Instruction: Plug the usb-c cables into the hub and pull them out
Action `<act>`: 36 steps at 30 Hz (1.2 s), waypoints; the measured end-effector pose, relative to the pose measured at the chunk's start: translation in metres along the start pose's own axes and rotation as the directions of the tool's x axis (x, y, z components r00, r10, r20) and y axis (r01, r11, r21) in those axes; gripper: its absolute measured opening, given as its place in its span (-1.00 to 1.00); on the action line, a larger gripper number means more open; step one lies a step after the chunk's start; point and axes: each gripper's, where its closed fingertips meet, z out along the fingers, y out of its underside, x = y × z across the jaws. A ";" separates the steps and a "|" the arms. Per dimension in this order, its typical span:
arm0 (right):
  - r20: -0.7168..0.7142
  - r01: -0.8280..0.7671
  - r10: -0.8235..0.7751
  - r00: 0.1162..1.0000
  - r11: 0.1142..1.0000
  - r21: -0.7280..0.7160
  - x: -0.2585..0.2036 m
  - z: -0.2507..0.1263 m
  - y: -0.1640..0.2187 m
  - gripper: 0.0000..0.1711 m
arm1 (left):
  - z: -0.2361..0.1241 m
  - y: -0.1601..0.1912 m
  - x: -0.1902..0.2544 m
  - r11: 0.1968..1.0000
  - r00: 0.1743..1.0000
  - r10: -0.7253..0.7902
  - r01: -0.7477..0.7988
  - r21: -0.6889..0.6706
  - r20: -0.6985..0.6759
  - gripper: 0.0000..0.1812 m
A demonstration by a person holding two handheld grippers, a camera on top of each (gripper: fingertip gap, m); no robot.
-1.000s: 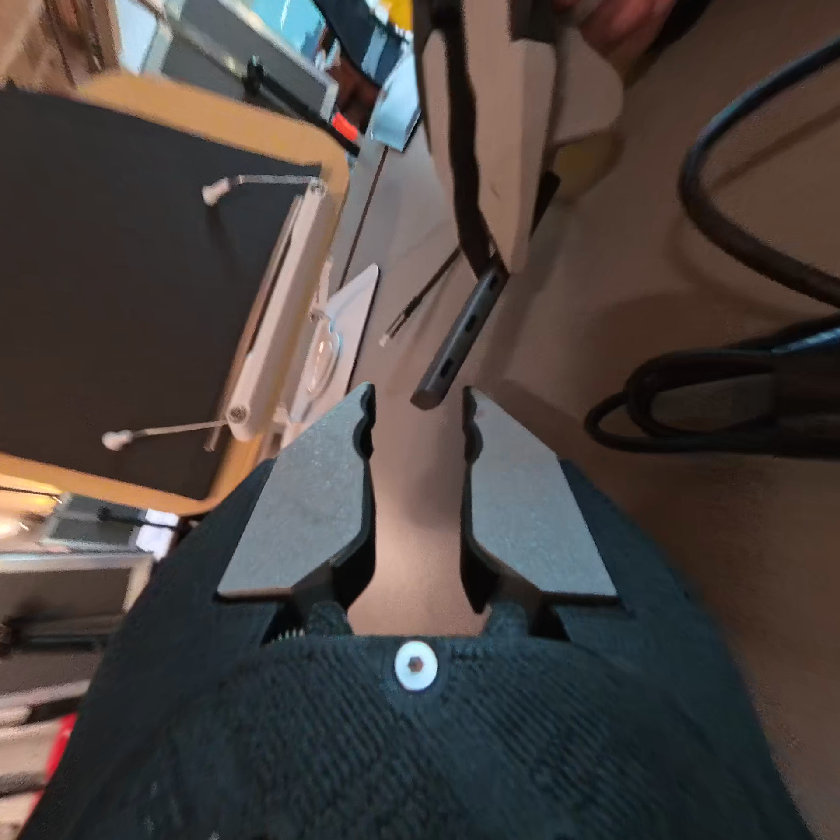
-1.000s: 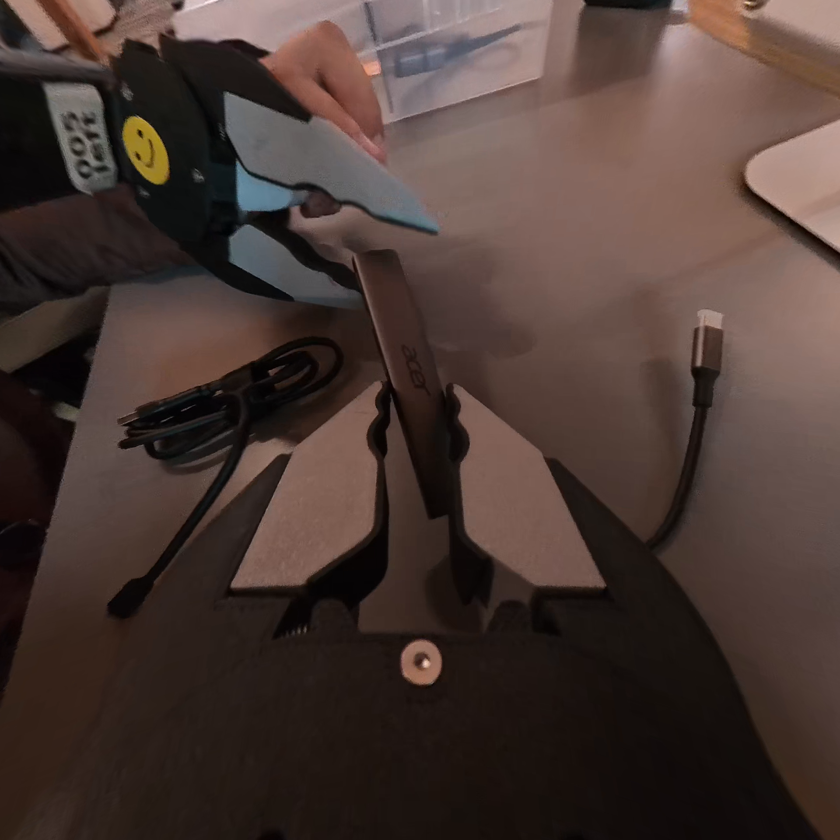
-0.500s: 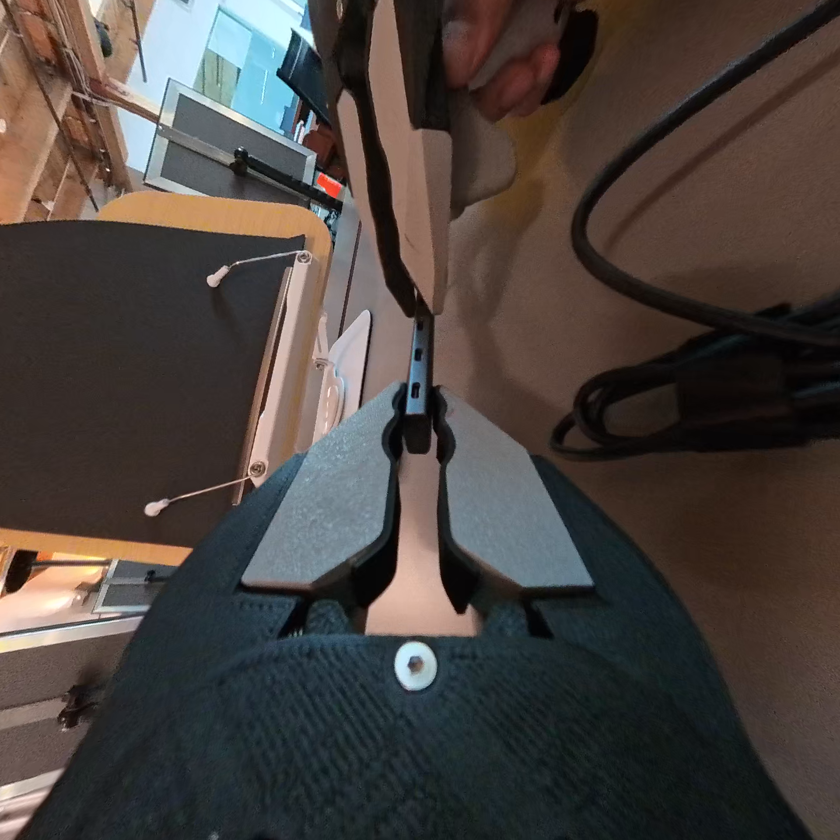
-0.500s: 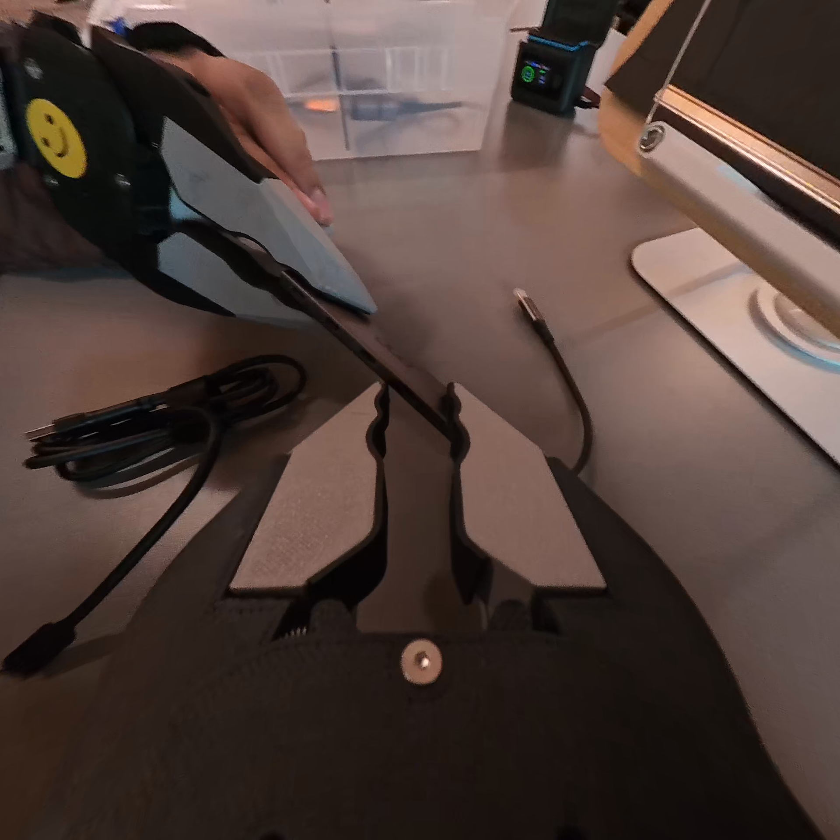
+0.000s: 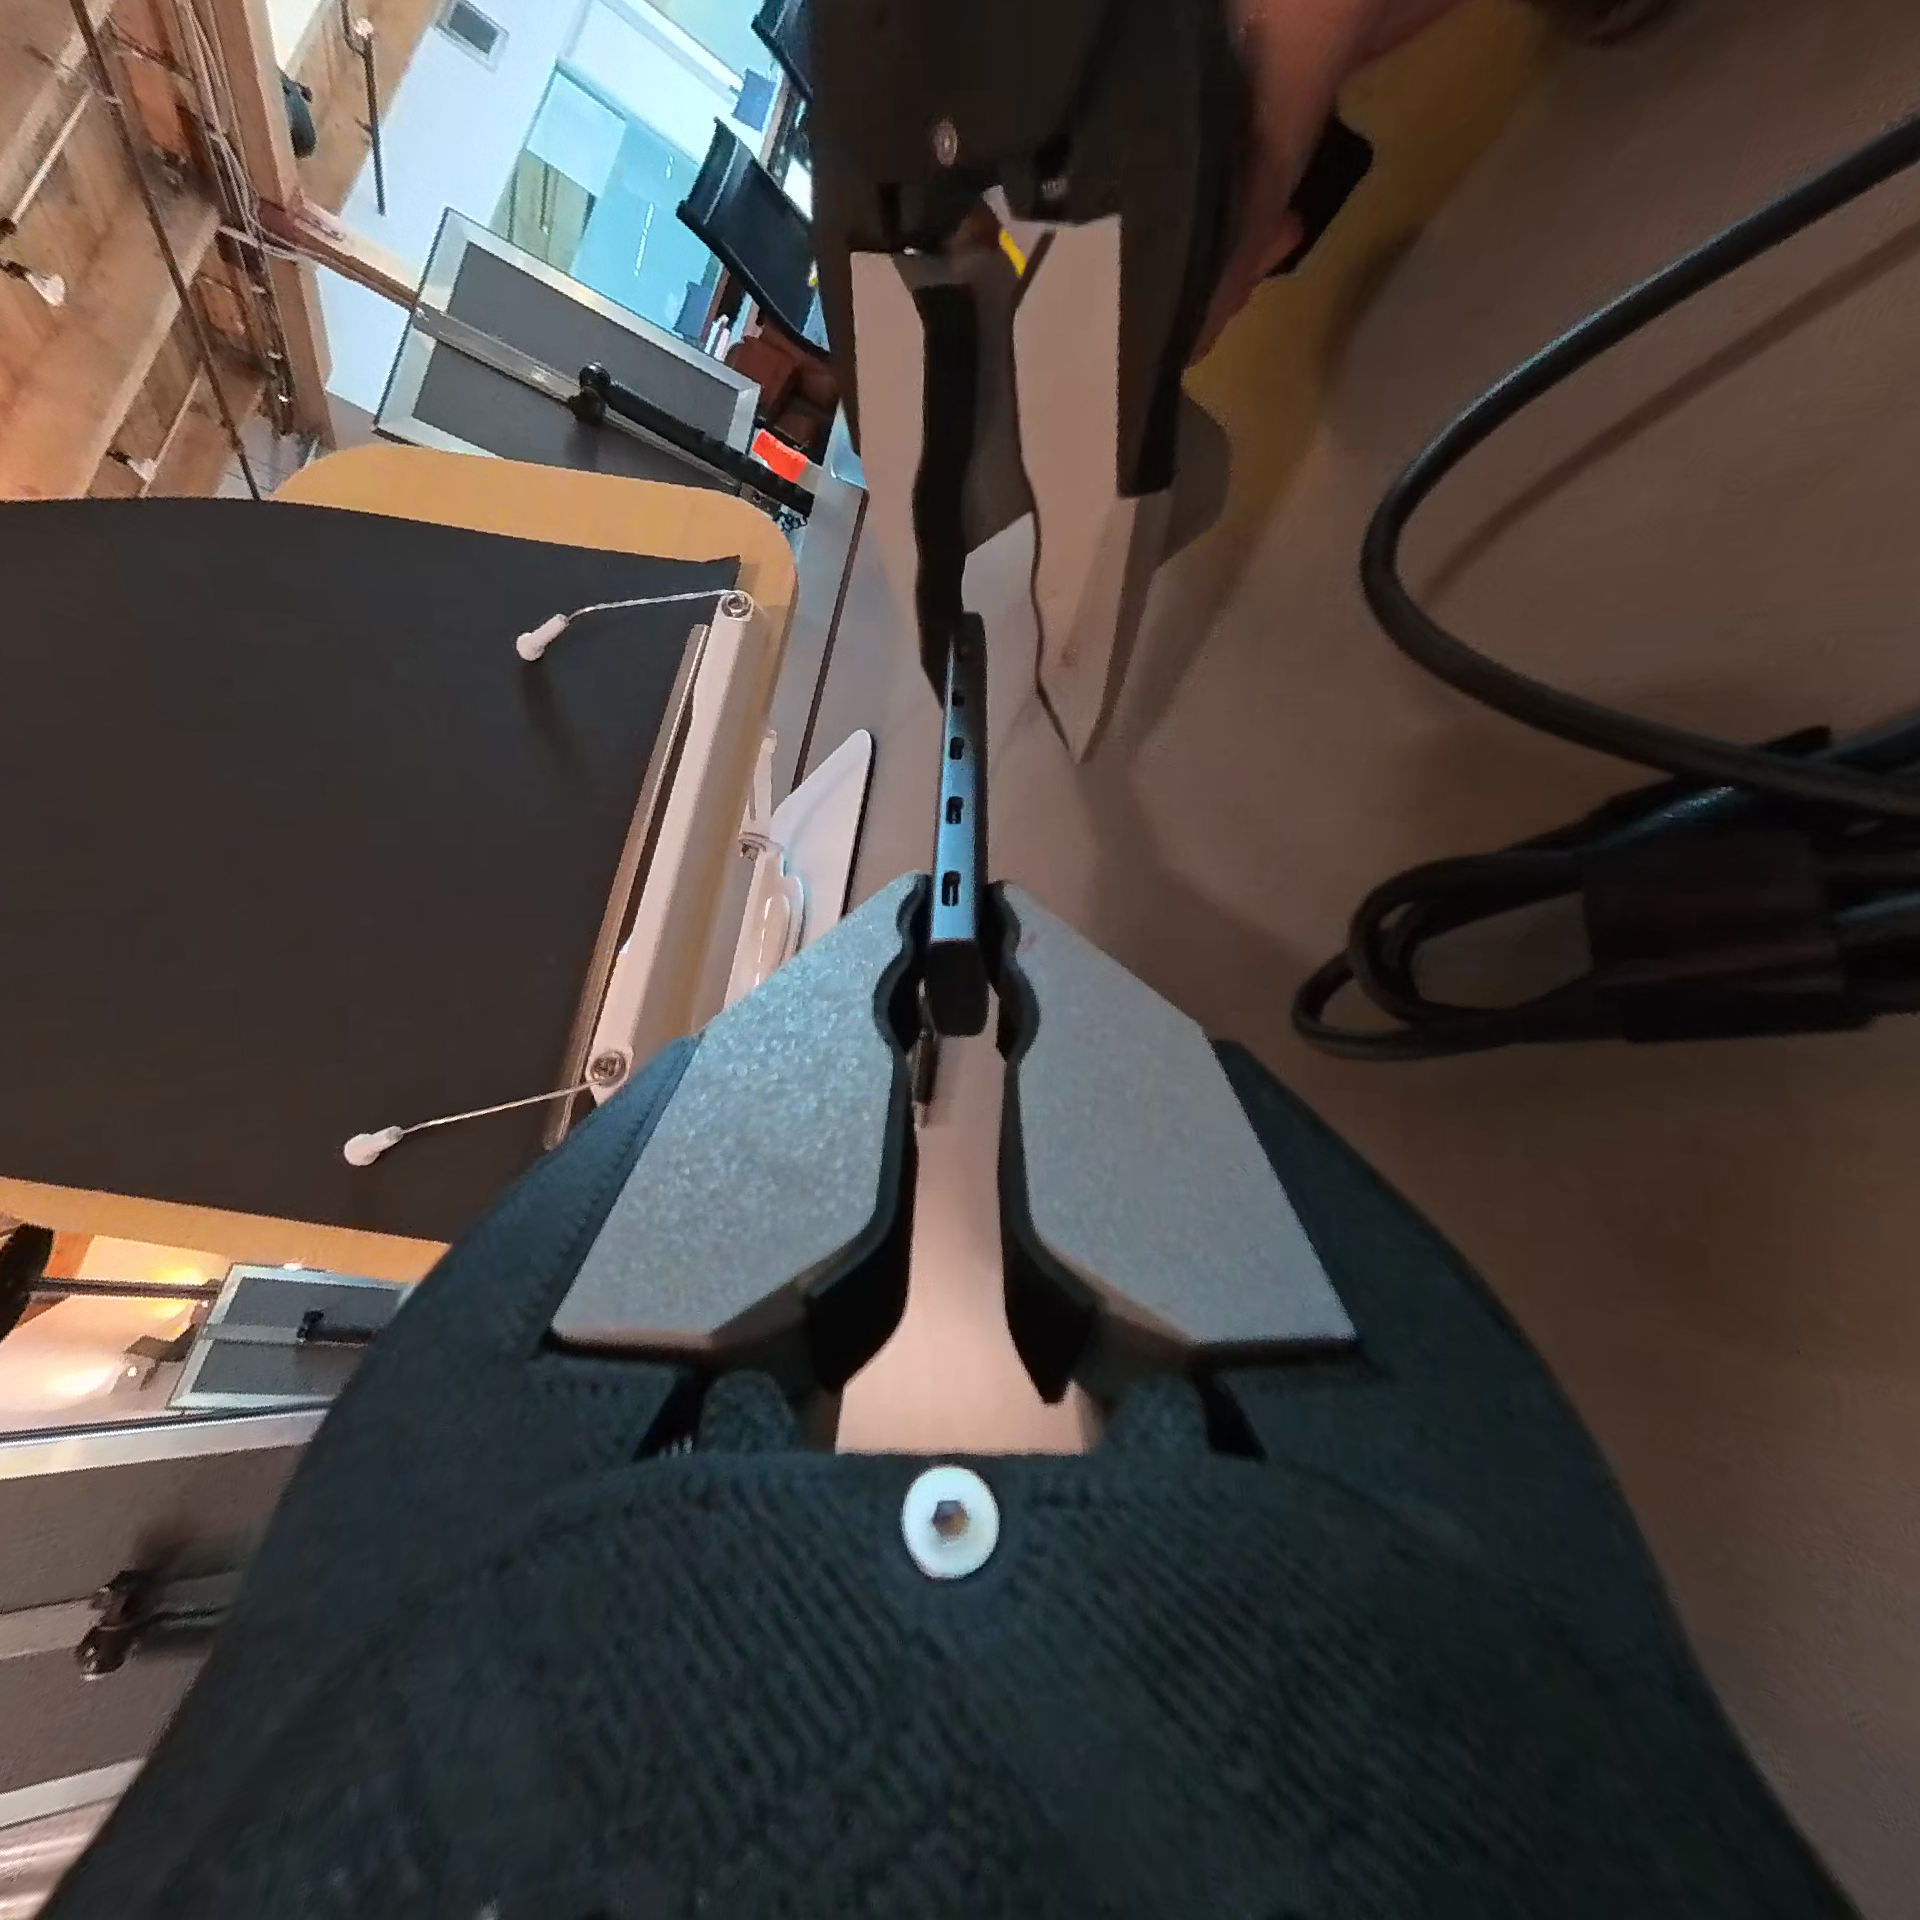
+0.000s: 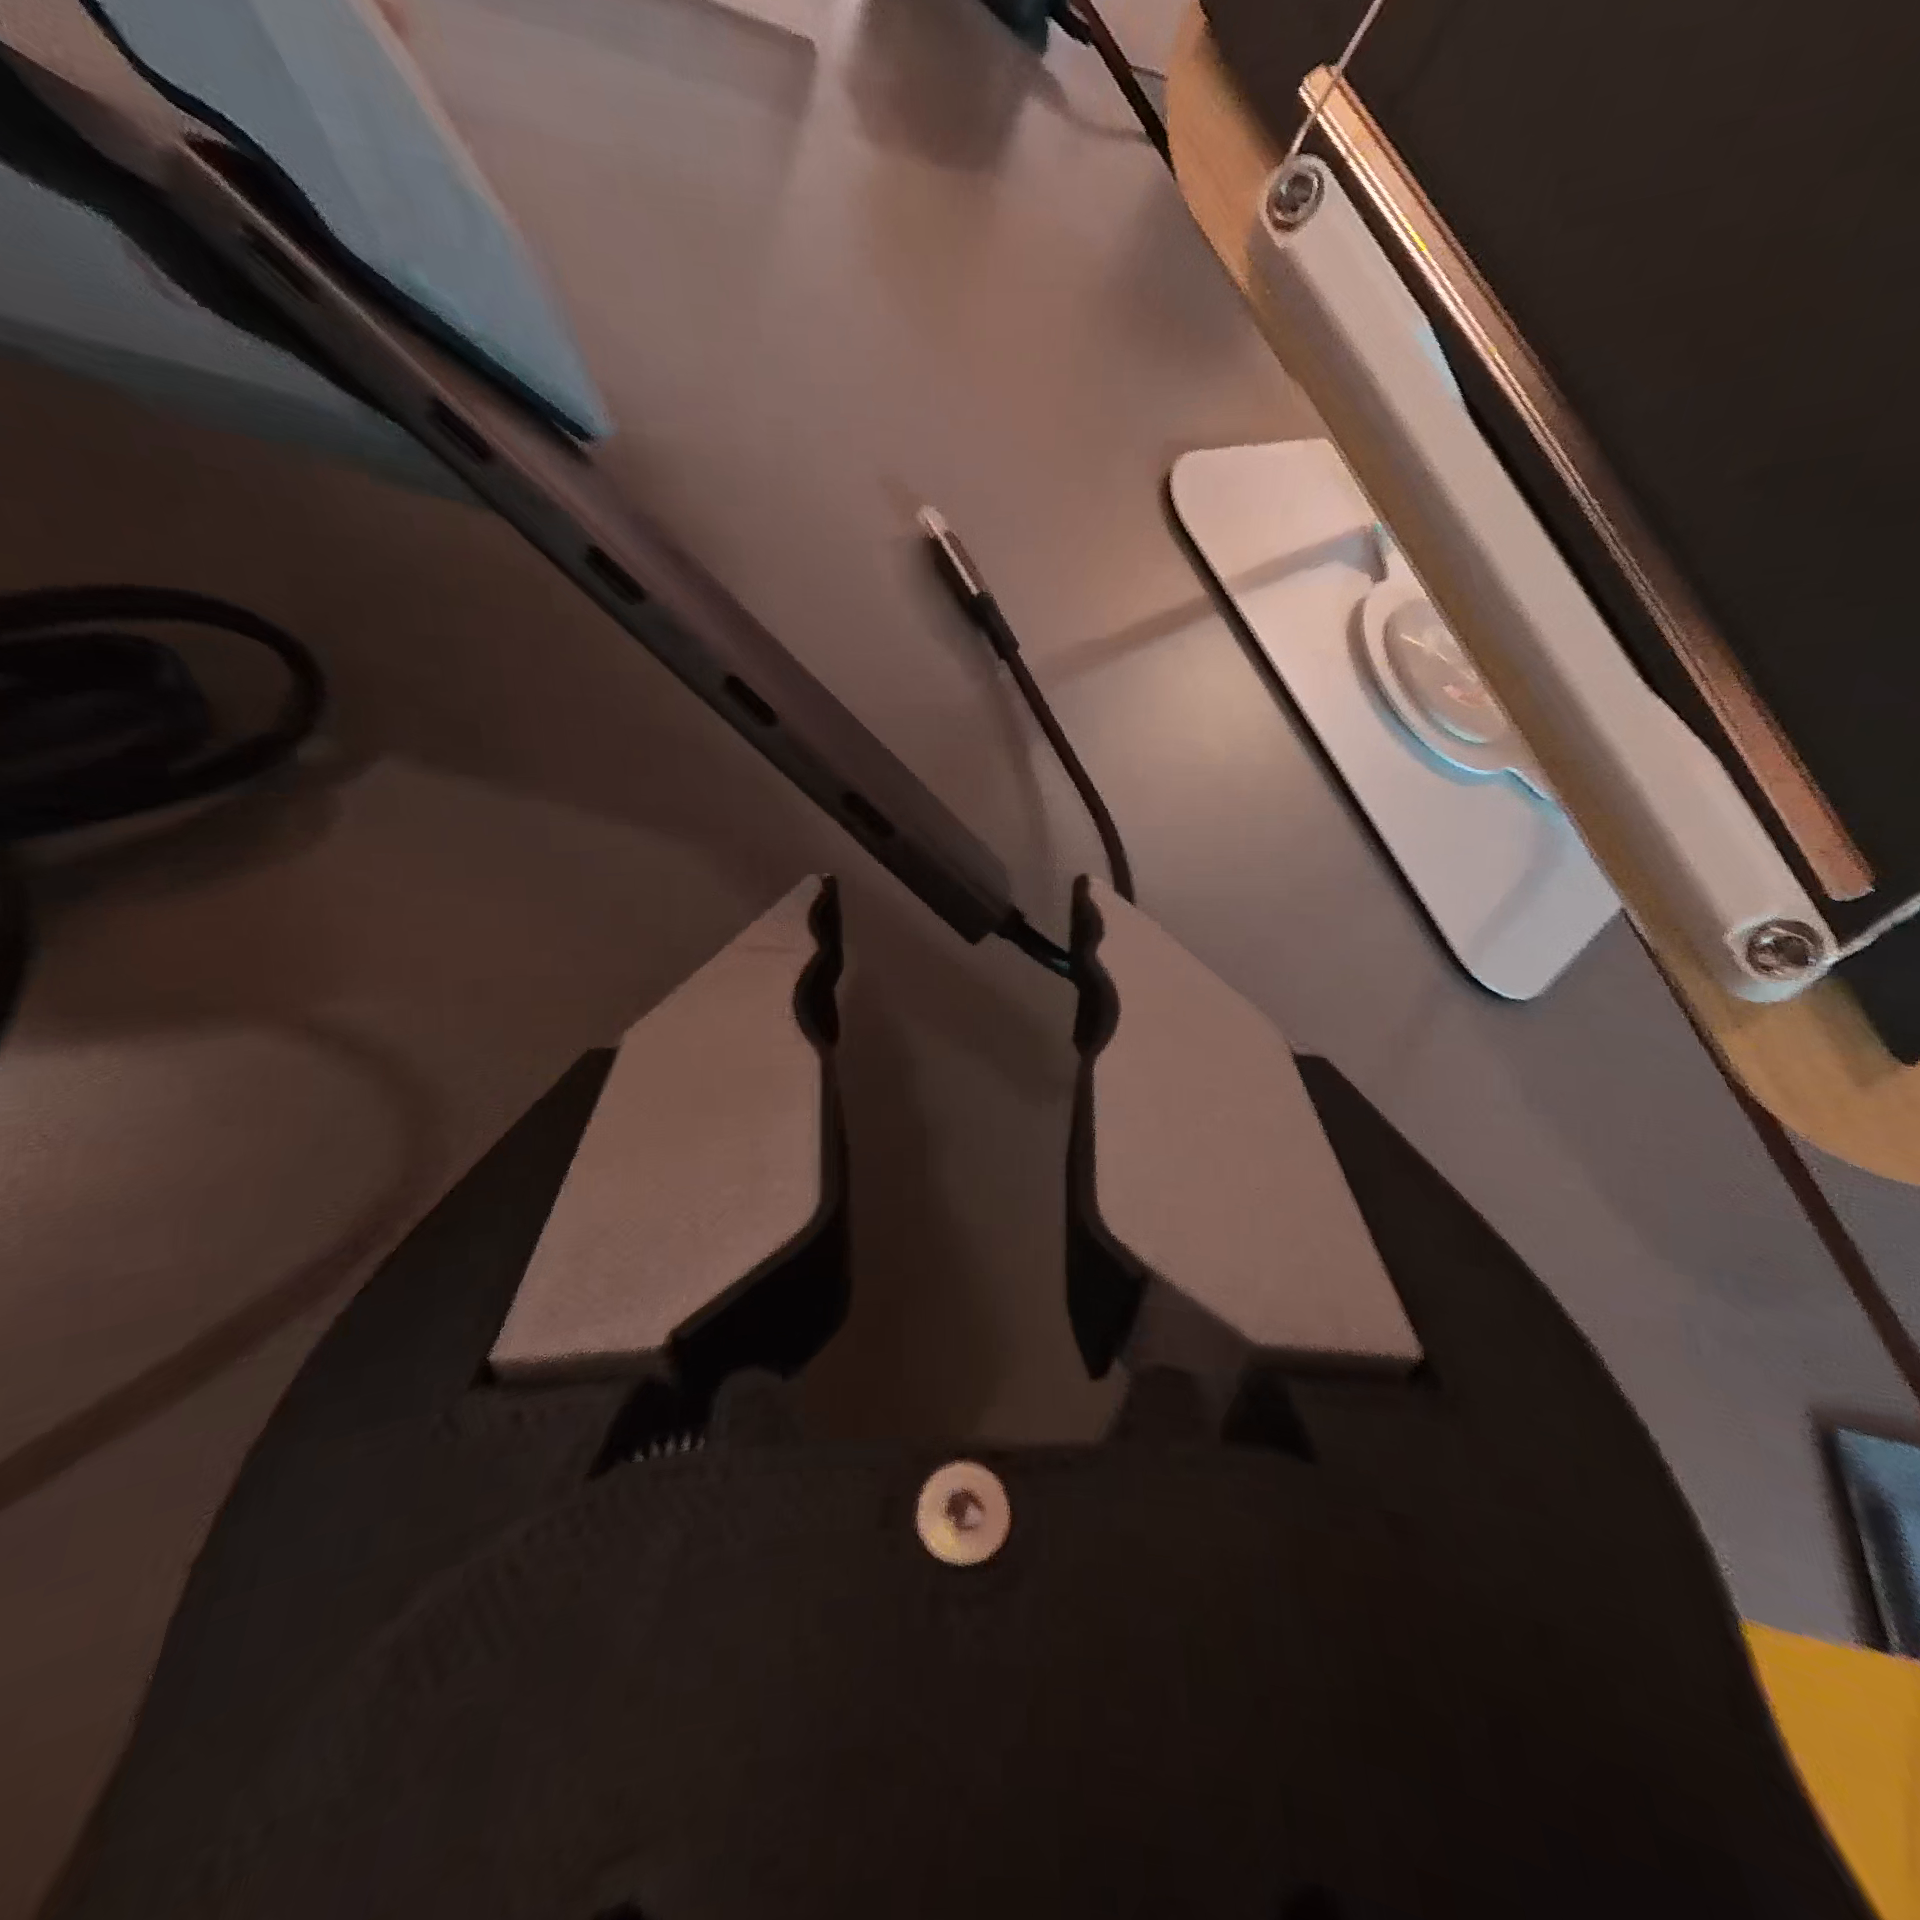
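Observation:
The dark grey hub [image 5: 961, 790] is a slim bar with several ports along its edge, held above the table. My left gripper [image 5: 958, 914] is shut on its near end, both pads pressed on its flat sides. My right gripper [image 6: 951, 904] is open; the hub's [image 6: 665, 613] other end lies between its fingertips with a gap on each side. The hub's own short cable runs from that end to a USB-C plug [image 6: 940, 530] lying on the table. The right gripper [image 5: 1018, 686] shows at the hub's far end in the left wrist view. The left gripper [image 6: 520, 436] shows at upper left in the right wrist view.
A bundle of black cables [image 5: 1621, 914] lies on the beige table [image 5: 1351, 1247], also in the right wrist view [image 6: 135, 707]. A thicker black cable [image 5: 1455, 644] loops past it. A black panel on a wooden board [image 5: 312, 831] stands on a white stand base [image 6: 1382, 707]. Spacing between my two grippers at the tips: around 9 cm.
My left gripper closed on the free end of the hub. My right gripper, which held the hub's other end a second ago, opened and let it go. Both views swung round.

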 end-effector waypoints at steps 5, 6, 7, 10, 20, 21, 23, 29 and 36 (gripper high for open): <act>-0.064 0.067 -0.069 0.996 0.997 -0.036 0.006 -0.002 0.004 -0.79 | -0.001 -0.005 0.004 0.998 0.999 -0.040 0.041 0.039 -0.028 -0.92; -0.069 0.079 -0.081 0.994 0.996 -0.037 0.006 -0.002 0.004 -0.80 | -0.001 -0.005 0.005 0.996 0.997 -0.070 0.072 0.050 -0.035 -0.92; -0.068 0.089 -0.091 0.993 0.995 -0.039 0.004 -0.002 0.004 -0.81 | -0.001 -0.006 0.005 0.993 0.995 -0.094 0.096 0.062 -0.039 -0.92; -0.053 0.120 -0.122 0.991 0.992 -0.037 -0.002 0.001 0.003 -0.82 | 0.000 -0.008 0.008 0.990 0.992 -0.115 0.119 0.081 -0.055 -0.92; 0.049 0.148 -0.152 0.987 0.987 0.064 -0.031 -0.001 -0.017 -0.84 | 0.000 -0.020 0.015 0.989 0.995 -0.087 0.093 0.115 -0.057 -0.92; 0.061 0.144 -0.148 0.987 0.987 0.074 -0.033 -0.001 -0.018 -0.84 | 0.000 -0.021 0.016 0.989 0.995 -0.086 0.092 0.117 -0.057 -0.92; 0.079 0.138 -0.145 0.986 0.987 0.085 -0.038 0.000 -0.021 -0.83 | 0.001 -0.022 0.017 0.990 0.996 -0.072 0.077 0.116 -0.054 -0.92; 0.094 0.130 -0.138 0.986 0.988 0.085 -0.042 0.002 -0.022 -0.83 | 0.003 -0.021 0.019 0.992 0.997 -0.052 0.058 0.111 -0.055 -0.92; 0.101 0.122 -0.131 0.986 0.989 0.085 -0.043 0.001 -0.022 -0.83 | 0.003 -0.021 0.020 0.992 0.997 -0.046 0.052 0.112 -0.055 -0.91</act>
